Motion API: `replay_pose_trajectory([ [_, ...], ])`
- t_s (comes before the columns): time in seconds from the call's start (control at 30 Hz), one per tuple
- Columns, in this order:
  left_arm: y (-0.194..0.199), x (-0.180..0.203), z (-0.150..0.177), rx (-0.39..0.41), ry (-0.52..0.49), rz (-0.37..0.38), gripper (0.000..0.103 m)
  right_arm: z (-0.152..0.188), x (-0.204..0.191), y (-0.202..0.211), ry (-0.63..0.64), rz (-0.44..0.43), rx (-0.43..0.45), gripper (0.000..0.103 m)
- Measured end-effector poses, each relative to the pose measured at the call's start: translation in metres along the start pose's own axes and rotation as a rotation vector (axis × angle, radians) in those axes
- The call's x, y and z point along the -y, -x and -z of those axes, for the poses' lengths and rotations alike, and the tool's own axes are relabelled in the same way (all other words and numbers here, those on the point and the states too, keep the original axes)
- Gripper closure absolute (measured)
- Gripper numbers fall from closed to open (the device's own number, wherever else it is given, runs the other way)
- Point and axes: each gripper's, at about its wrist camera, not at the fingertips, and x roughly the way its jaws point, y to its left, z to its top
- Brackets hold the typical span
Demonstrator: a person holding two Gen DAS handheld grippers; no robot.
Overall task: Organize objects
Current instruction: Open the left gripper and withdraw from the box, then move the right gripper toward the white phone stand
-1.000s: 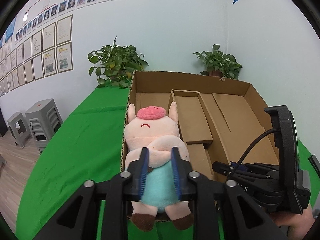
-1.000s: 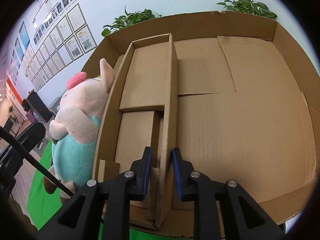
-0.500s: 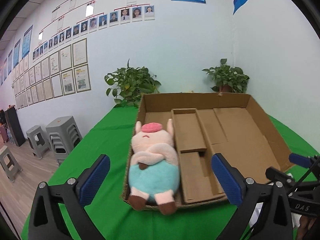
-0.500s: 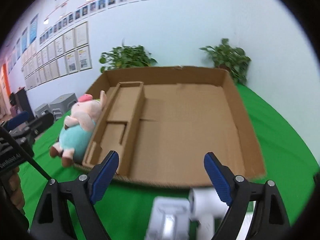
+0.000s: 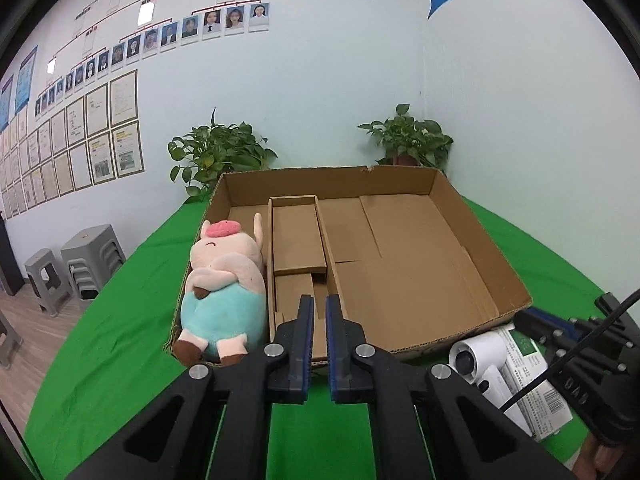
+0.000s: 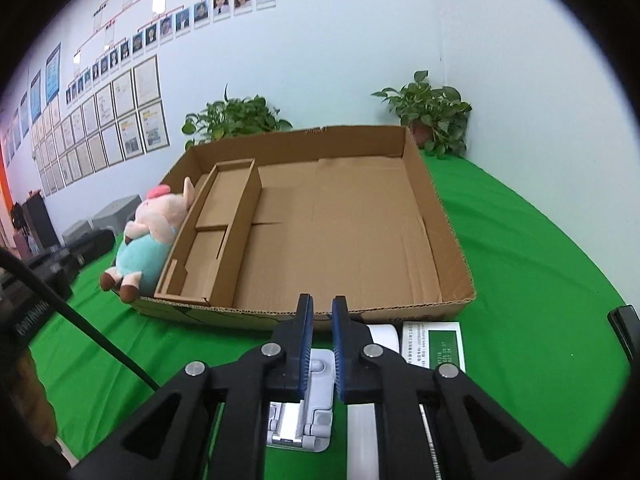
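A pink plush pig (image 5: 224, 292) in a teal outfit lies on its back in the narrow left compartment of a shallow cardboard box (image 5: 444, 192); it also shows in the right wrist view (image 6: 148, 236), feet hanging over the box's (image 6: 452, 248) front edge. My left gripper (image 5: 316, 344) is shut and empty in front of the box. My right gripper (image 6: 319, 344) is shut and empty above a white folding stand (image 6: 300, 420) on the green cloth. A white hair dryer (image 5: 480, 356) and a white box with a green label (image 6: 436, 344) lie in front of the cardboard box.
The table has a green cloth (image 5: 100, 340). Cardboard dividers (image 5: 324, 240) split the box's left part; its right part is bare. Two potted plants (image 5: 216, 156) stand behind the box against the wall. Grey stools (image 5: 80, 256) stand on the floor at left.
Both grippers closed from wide open while staying back from the box. A second ago the left held the pig and the right gripped the divider; both are released.
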Motion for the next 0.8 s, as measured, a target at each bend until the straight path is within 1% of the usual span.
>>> replay_pose_trajectory([
  [0.03, 0.002, 0.004, 0.001, 0.001, -0.006, -0.021, 0.098, 0.0, 0.001, 0.003, 0.003, 0.013, 0.007, 0.094],
  [0.07, 0.004, 0.005, 0.002, 0.007, -0.009, -0.039, 0.094, 0.001, 0.001, 0.006, 0.009, 0.035, 0.015, 0.094],
  [0.1, 0.006, 0.009, 0.003, 0.015, -0.018, -0.073, 0.086, 0.0, 0.002, 0.008, 0.014, 0.061, 0.021, 0.093],
  [0.13, 0.007, 0.01, 0.003, 0.016, -0.026, -0.092, 0.051, 0.0, 0.003, 0.009, 0.016, 0.075, 0.021, 0.086],
  [0.17, 0.01, 0.014, 0.005, 0.016, -0.028, -0.099, 0.009, 0.0, 0.004, 0.011, 0.016, 0.09, 0.018, 0.066],
  [0.2, 0.012, 0.011, 0.006, 0.022, -0.017, -0.094, 0.0, 0.001, 0.006, 0.013, 0.011, 0.095, 0.018, 0.053],
  [0.23, 0.016, 0.009, 0.007, 0.037, 0.0, -0.082, 0.001, 0.001, 0.007, 0.015, 0.002, 0.089, 0.021, 0.027],
  [0.27, 0.02, 0.008, 0.008, 0.039, 0.01, -0.069, 0.001, 0.001, 0.009, 0.018, -0.006, 0.077, 0.03, 0.019],
  [0.37, 0.023, 0.009, 0.011, 0.004, 0.005, -0.068, 0.001, 0.003, 0.01, 0.024, -0.006, 0.084, 0.03, 0.019],
  [0.43, 0.027, 0.008, 0.013, -0.01, 0.001, -0.069, 0.001, 0.004, 0.011, 0.027, -0.01, 0.073, 0.019, 0.018],
  [0.5, 0.035, 0.008, 0.014, -0.001, 0.003, -0.074, 0.001, 0.005, 0.013, 0.032, -0.021, 0.058, 0.018, 0.015],
  [0.57, 0.042, 0.009, 0.012, 0.003, 0.005, -0.075, 0.001, 0.005, 0.012, 0.037, -0.027, 0.063, 0.03, 0.012],
  [0.67, 0.053, 0.012, 0.011, 0.011, 0.002, -0.074, 0.001, 0.005, 0.01, 0.047, -0.011, 0.076, 0.051, 0.012],
  [0.8, 0.065, 0.015, 0.009, 0.013, 0.006, -0.071, 0.001, 0.006, 0.01, 0.06, -0.018, 0.056, 0.06, 0.008],
])
